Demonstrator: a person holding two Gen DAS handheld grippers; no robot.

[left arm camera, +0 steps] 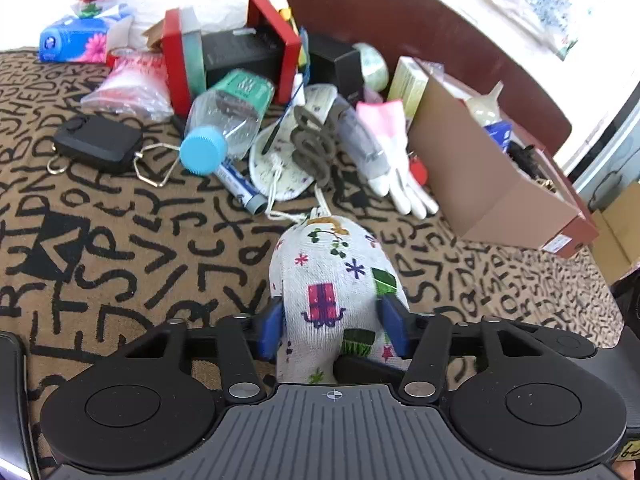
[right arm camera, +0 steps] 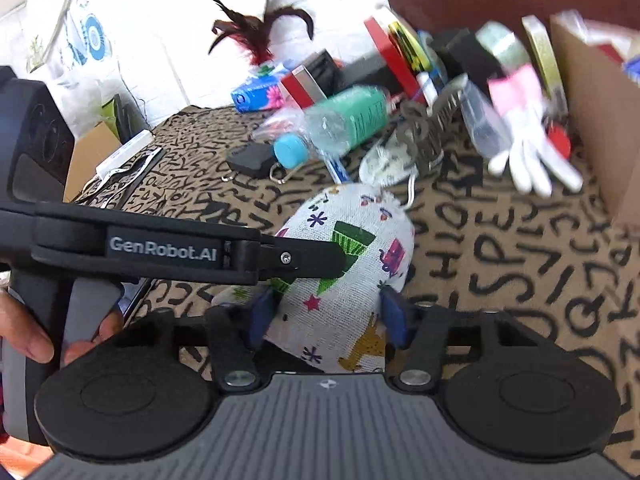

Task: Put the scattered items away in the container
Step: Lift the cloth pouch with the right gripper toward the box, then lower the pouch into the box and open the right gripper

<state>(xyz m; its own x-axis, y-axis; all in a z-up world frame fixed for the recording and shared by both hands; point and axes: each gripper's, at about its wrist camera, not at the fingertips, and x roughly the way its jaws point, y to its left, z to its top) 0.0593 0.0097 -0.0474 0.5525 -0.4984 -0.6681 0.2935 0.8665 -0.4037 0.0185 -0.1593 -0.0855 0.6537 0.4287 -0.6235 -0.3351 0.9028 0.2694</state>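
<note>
A white drawstring pouch (left arm camera: 332, 280) with coloured prints lies between both grippers. My left gripper (left arm camera: 332, 320) is shut on the pouch's near end, blue pads pressing its sides. My right gripper (right arm camera: 326, 316) is shut on the same pouch (right arm camera: 352, 264), and the left gripper's finger (right arm camera: 304, 260) crosses in front from the left. The cardboard box (left arm camera: 492, 176) stands open at the right, with items inside; it also shows at the right edge of the right wrist view (right arm camera: 592, 112). Scattered items lie beyond the pouch on the patterned cloth.
Beyond lie a plastic bottle (left arm camera: 224, 120) with blue cap, a black key-fob device (left arm camera: 96, 144), a marker (left arm camera: 240, 184), a white glove (left arm camera: 396, 160), a grey hair clip (left arm camera: 312, 144), a red frame box (left arm camera: 228, 56) and a tissue pack (left arm camera: 76, 40).
</note>
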